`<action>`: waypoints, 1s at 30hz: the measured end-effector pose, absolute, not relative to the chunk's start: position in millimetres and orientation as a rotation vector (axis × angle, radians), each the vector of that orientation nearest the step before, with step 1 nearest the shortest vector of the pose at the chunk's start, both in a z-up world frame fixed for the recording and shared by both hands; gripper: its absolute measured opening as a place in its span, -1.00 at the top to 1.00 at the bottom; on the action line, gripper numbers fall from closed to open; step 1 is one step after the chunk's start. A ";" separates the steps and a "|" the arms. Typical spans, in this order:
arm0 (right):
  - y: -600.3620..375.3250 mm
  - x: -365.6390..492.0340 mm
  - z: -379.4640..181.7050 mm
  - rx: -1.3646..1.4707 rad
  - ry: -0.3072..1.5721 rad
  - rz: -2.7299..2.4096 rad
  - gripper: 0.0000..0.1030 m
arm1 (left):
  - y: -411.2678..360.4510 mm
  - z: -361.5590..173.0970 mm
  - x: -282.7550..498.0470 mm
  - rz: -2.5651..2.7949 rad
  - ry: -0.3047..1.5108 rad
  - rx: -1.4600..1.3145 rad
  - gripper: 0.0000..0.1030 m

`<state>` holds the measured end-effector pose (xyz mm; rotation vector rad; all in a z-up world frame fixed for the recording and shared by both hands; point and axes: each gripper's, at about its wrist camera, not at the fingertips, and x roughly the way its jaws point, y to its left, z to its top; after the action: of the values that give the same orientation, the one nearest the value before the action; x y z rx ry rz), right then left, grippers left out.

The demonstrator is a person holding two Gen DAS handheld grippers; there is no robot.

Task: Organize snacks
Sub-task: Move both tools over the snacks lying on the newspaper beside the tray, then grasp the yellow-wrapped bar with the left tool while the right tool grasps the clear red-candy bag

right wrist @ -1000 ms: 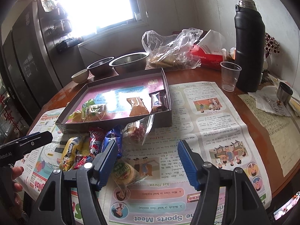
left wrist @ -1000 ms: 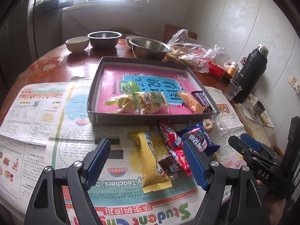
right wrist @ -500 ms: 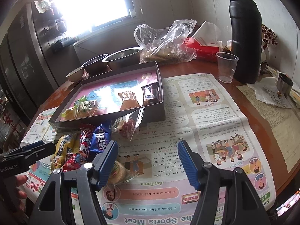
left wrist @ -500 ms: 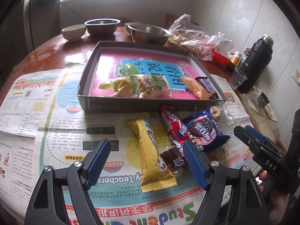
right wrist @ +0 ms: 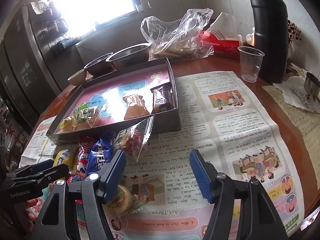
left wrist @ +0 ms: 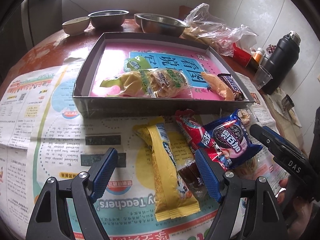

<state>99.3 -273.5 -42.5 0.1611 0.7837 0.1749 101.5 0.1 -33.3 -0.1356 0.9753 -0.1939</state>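
A shallow grey box [left wrist: 140,106] with a pink lining holds several snacks, among them a Snickers bar [left wrist: 230,85] and a rice cake [left wrist: 170,82]. In front of it on the newspaper lie a yellow bar [left wrist: 168,164], a red pack [left wrist: 192,132], a blue Oreo pack [left wrist: 232,140] and a small brown sweet [left wrist: 190,174]. My left gripper [left wrist: 154,172] is open, low over the yellow bar. My right gripper [right wrist: 157,175] is open and empty over the newspaper, right of the pile. A clear-wrapped snack [right wrist: 134,142] leans on the box [right wrist: 112,128].
Steel bowls [left wrist: 160,24] and a small ceramic bowl [left wrist: 76,25] stand behind the box. A plastic bag [right wrist: 180,38], red tissue pack [right wrist: 222,44], plastic cup [right wrist: 250,64] and black flask [right wrist: 268,30] stand at the back right. A wrapped round biscuit [right wrist: 122,198] lies under my right gripper's left finger.
Both grippers have moved forward and lower toward the loose snacks. The left one now straddles the yellow bar. Neither has taken hold of anything.
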 end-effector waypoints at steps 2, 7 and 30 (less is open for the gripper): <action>-271.0 103.5 -43.7 0.161 0.791 0.180 -0.28 | 1.3 -34.0 103.6 -0.197 0.977 -0.142 -0.57; -263.1 114.4 -45.3 0.170 0.804 0.206 -0.28 | 6.4 -36.0 107.0 -0.180 0.993 -0.140 -0.57; -226.7 131.6 -58.1 0.092 0.816 0.277 0.02 | 8.5 -42.6 107.5 -0.153 0.997 -0.099 -0.54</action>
<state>131.6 -226.7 -58.1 0.0917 0.8156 0.2772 107.5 8.5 -42.6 -0.0990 0.9967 -0.1526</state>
